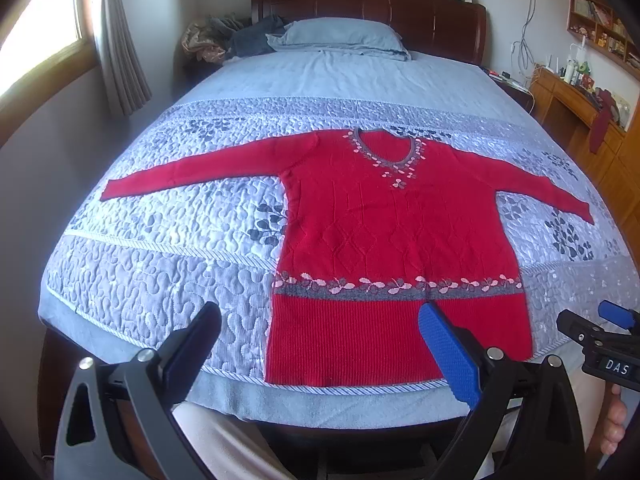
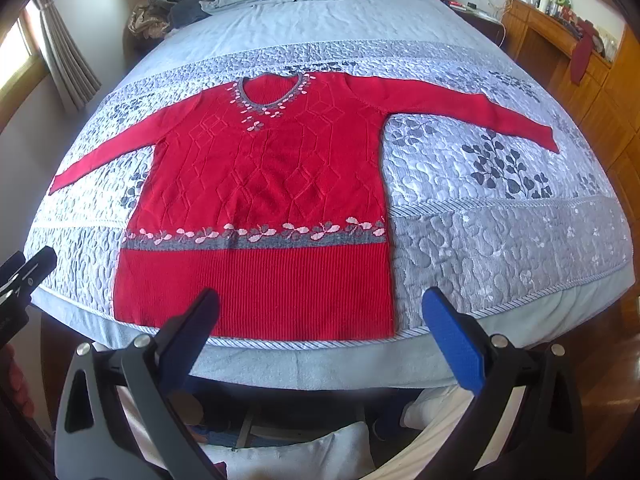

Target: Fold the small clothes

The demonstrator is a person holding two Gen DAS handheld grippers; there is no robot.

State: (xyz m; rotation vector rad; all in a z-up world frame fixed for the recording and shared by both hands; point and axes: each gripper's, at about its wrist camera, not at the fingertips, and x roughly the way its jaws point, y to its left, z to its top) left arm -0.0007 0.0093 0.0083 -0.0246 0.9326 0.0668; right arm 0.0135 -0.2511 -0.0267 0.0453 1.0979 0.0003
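Flat across the middle of both frames lies the red sweater (image 1: pixel 396 240) — sleeves spread wide, ribbed hem just inside the quilt's (image 1: pixel 160 272) striped lower border. Bare quilt shows on either side of the body and under each sleeve. Both the left gripper (image 1: pixel 320 344) and right gripper (image 2: pixel 320 332) hover at the bottom with jaws released, holding nothing. A pillow (image 1: pixel 344 36) sits top centre; a wooden desk (image 1: pixel 572 100) fills the upper right.

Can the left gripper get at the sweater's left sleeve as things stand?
Probably yes: the left gripper is open, holding nothing, and the sleeve lies flat and uncovered on the quilt.
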